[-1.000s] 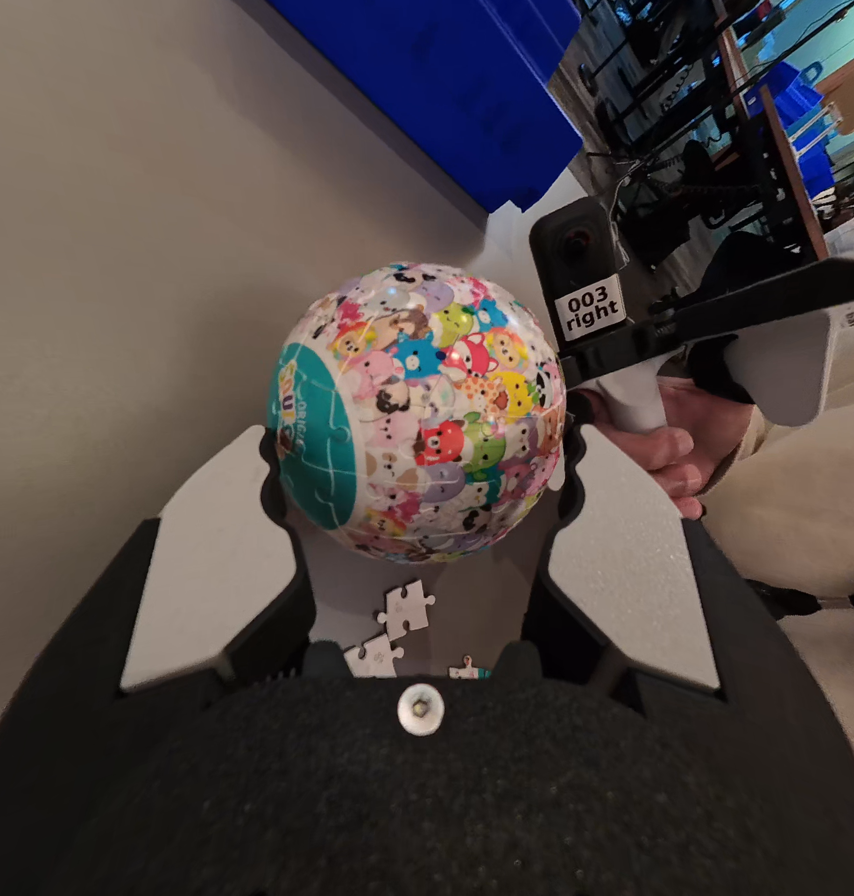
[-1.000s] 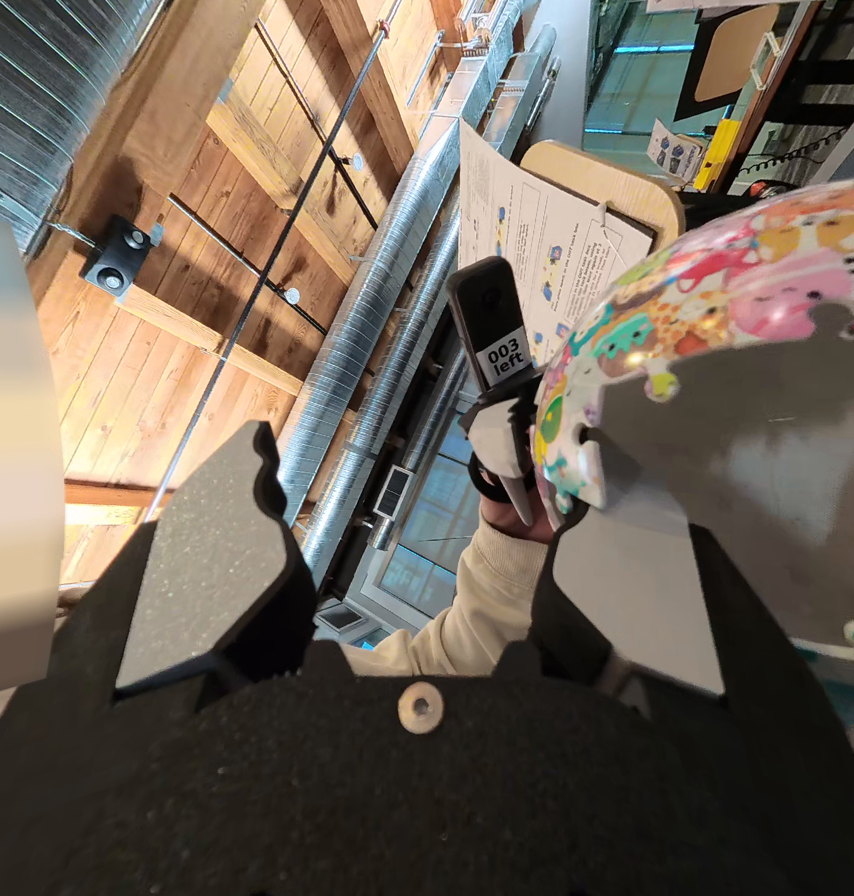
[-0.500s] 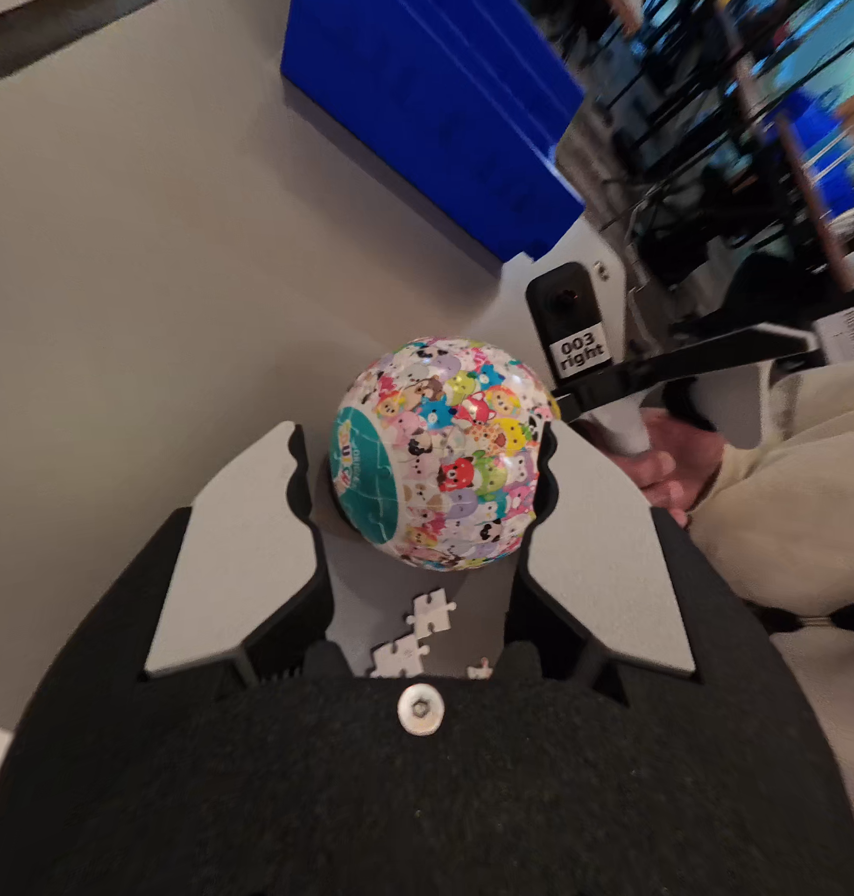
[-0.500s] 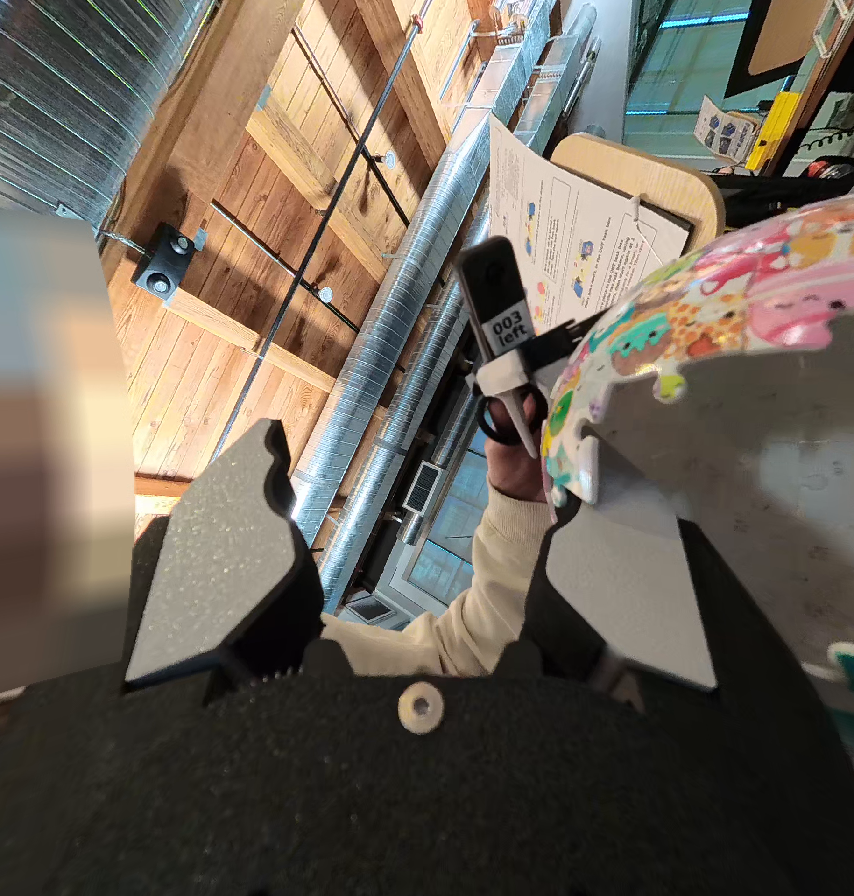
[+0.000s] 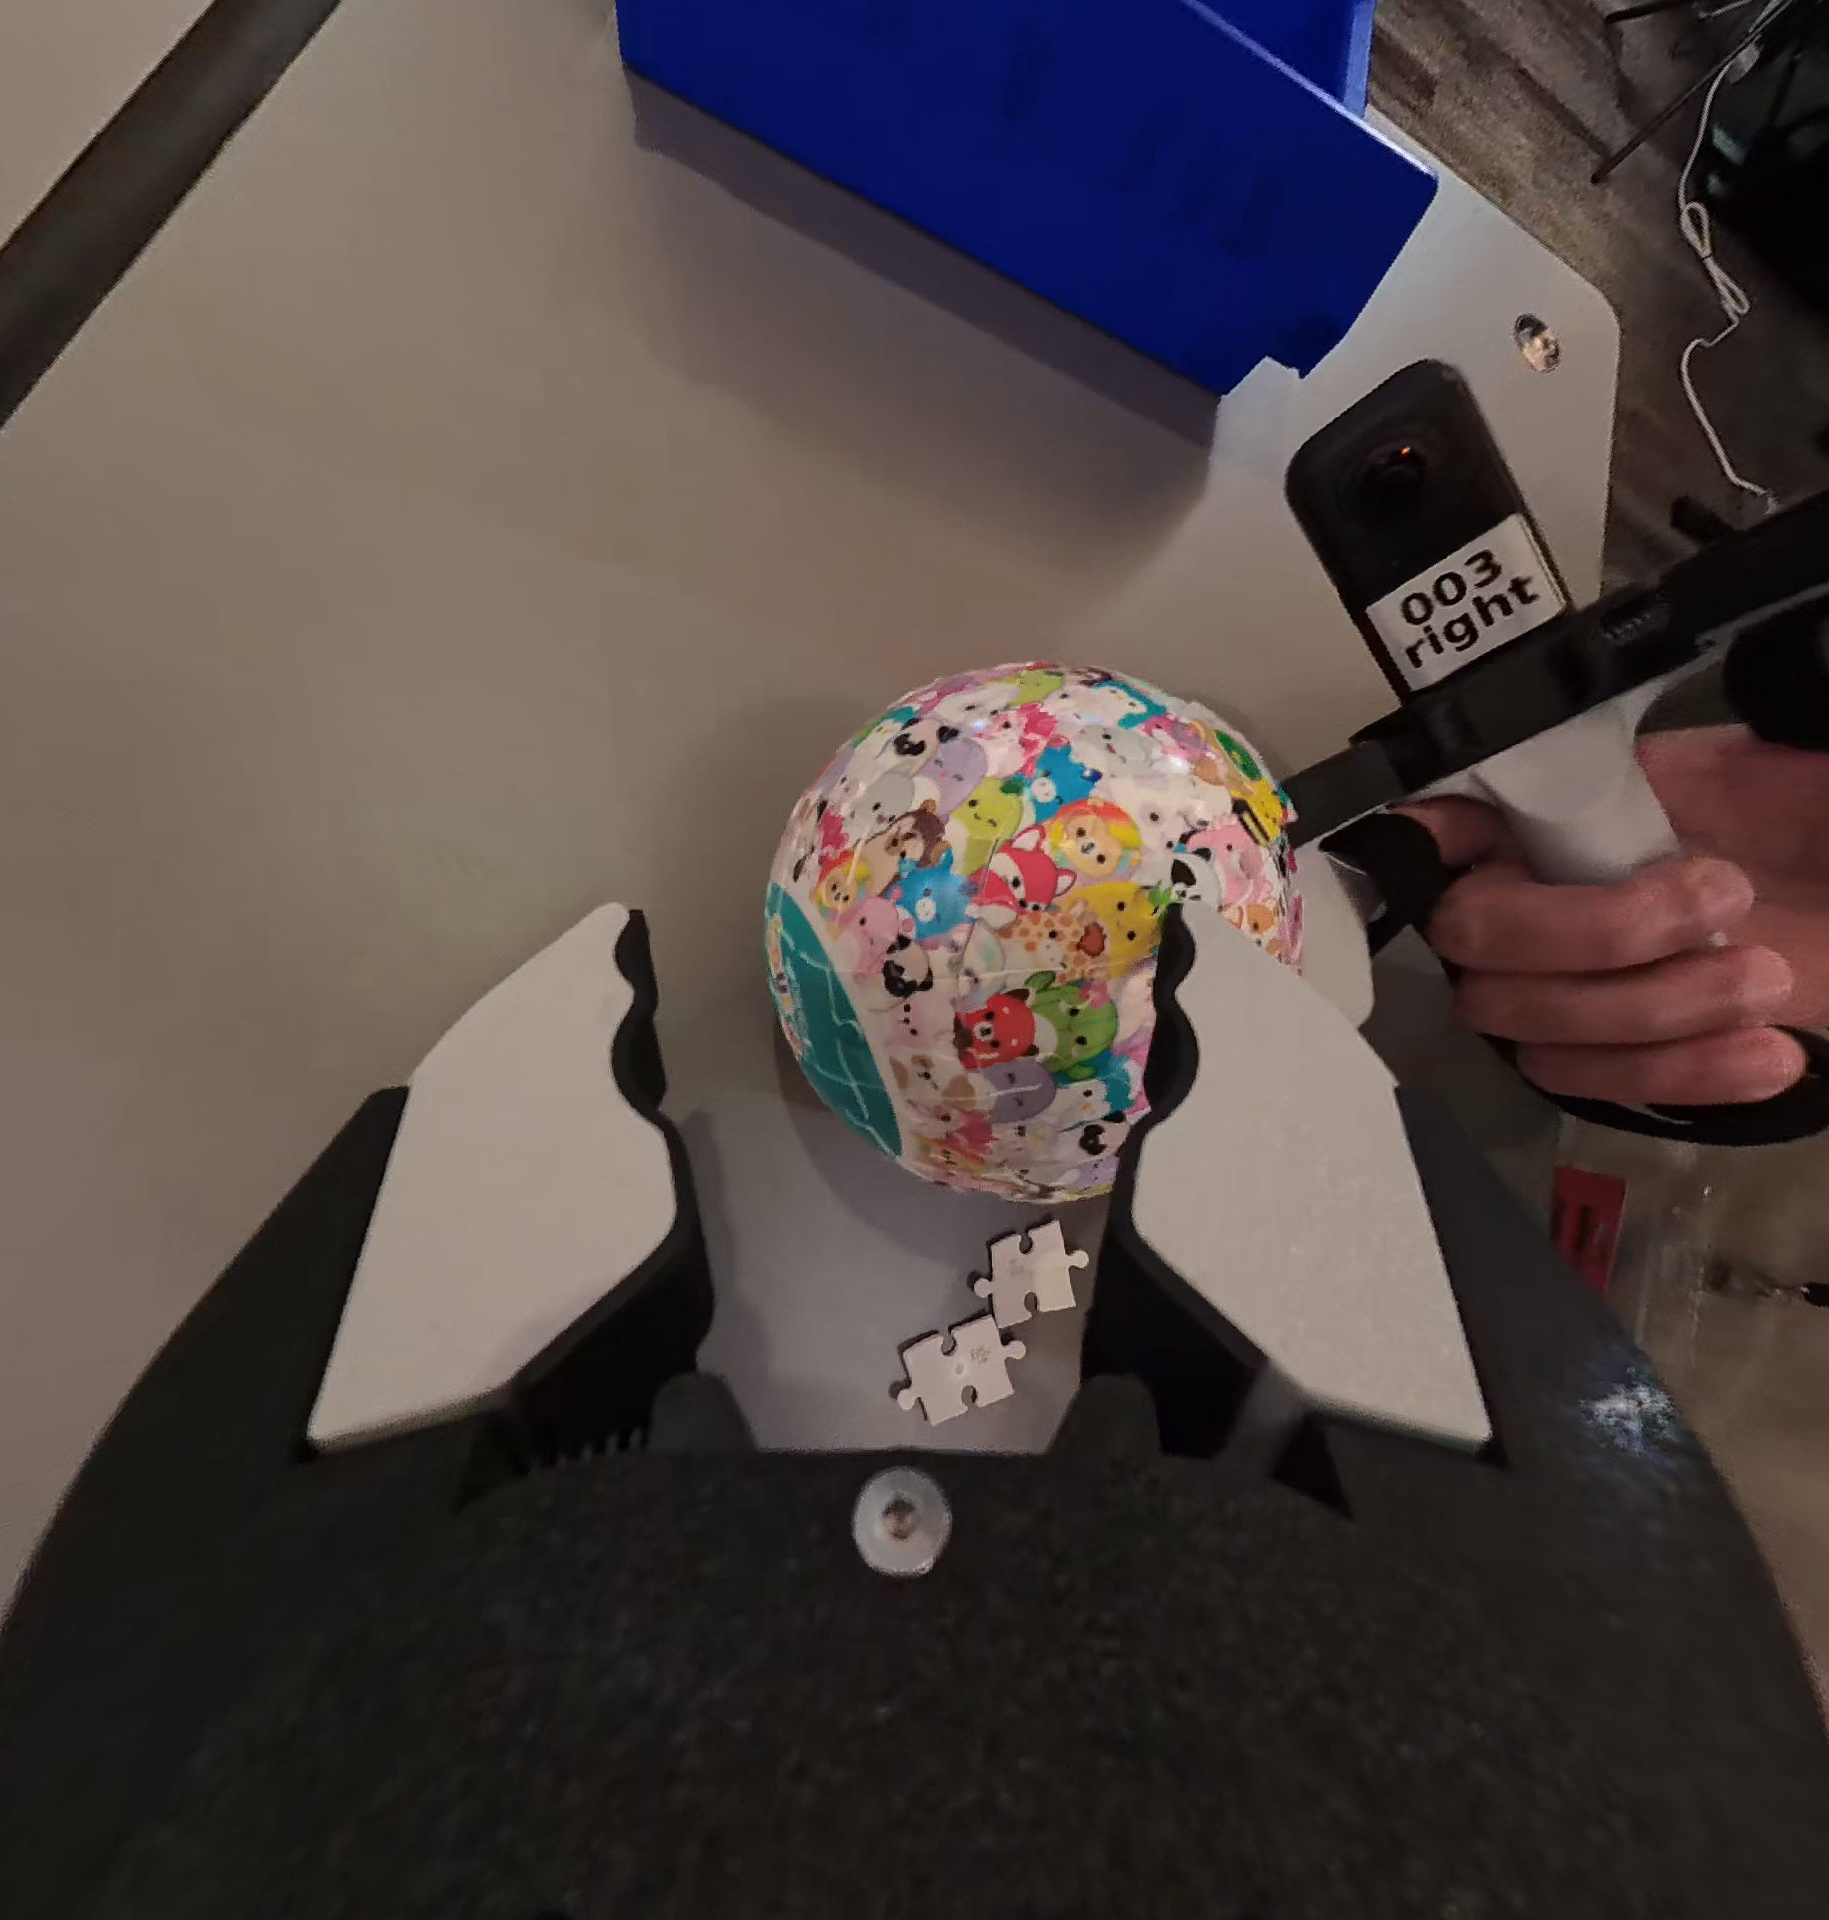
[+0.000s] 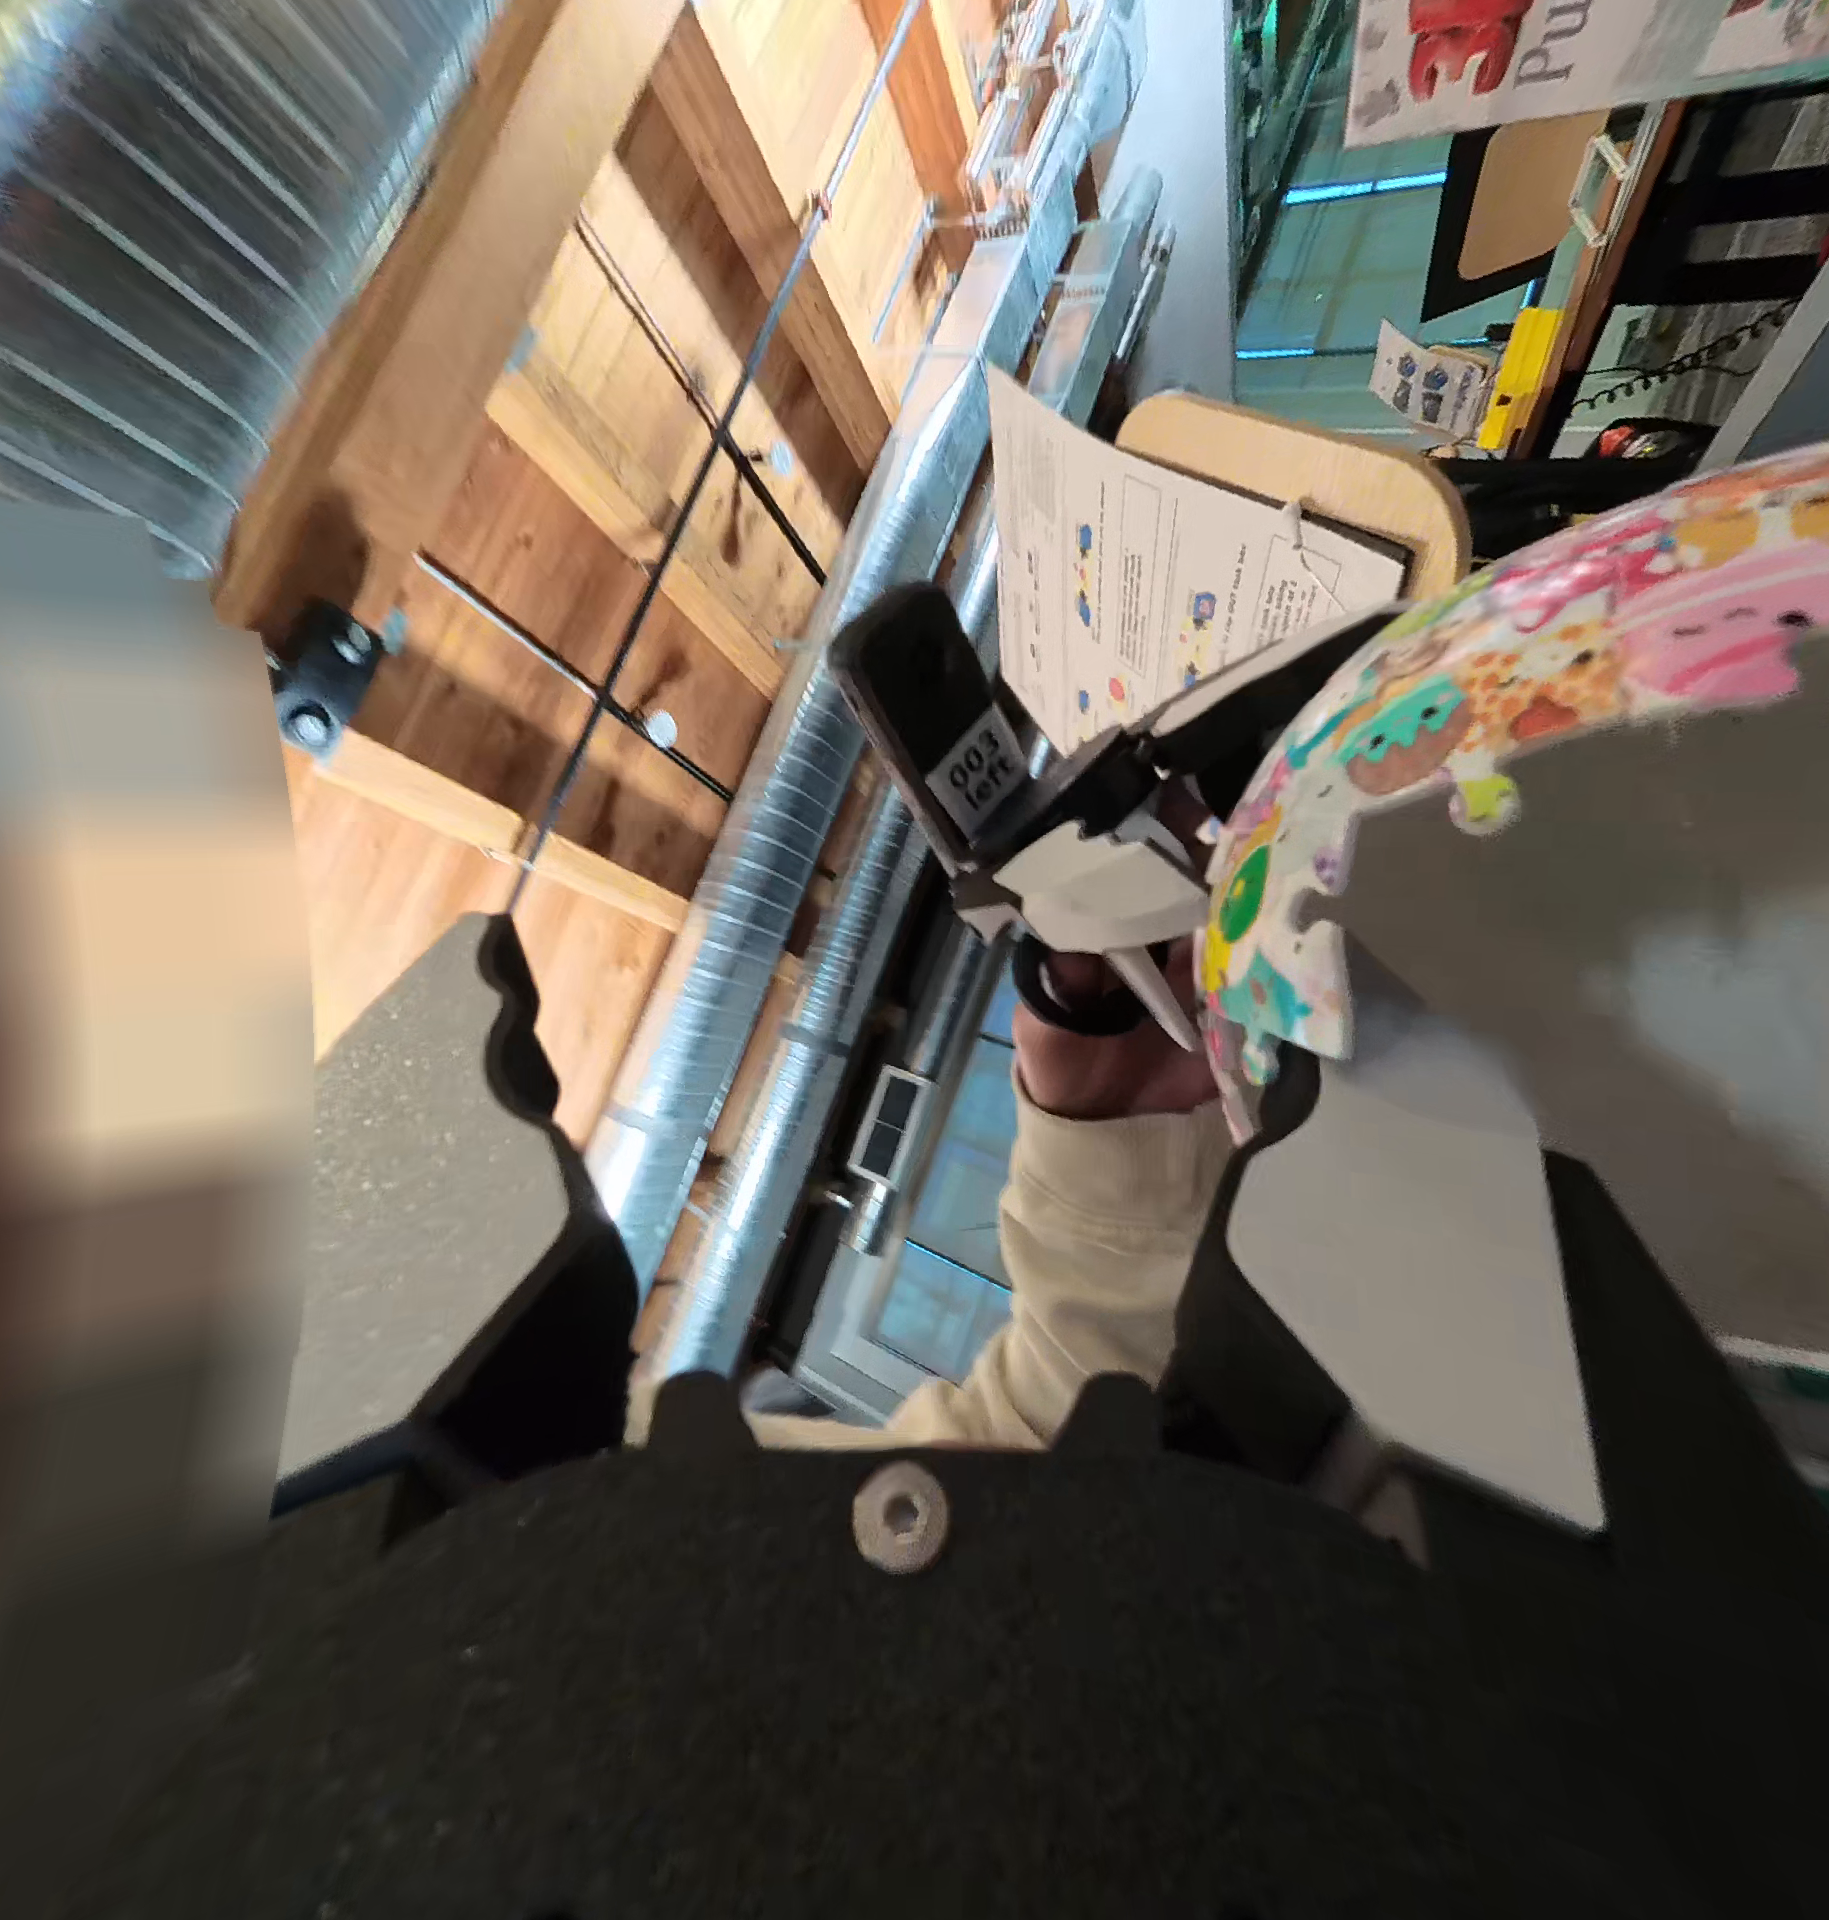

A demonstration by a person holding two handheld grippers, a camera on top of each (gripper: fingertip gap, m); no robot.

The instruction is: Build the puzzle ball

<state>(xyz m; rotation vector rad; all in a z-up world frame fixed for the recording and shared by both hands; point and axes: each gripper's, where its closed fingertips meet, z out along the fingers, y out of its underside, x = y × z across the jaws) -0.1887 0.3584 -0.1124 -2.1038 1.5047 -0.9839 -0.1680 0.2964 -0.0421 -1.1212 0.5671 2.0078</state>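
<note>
Left claw [image 5: 899, 1029] gaping wide around nothing, ball [image 5: 1029, 925] perched above two loose pieces [image 5: 993, 1320] on the table [image 5: 370, 520], right claw [image 6: 910, 1049] spread open too, one finger against it.

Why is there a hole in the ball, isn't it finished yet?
Not finished. The puzzle ball shows a jagged open edge with its grey inside visible, and two loose pieces lie face-down on the table.
</note>
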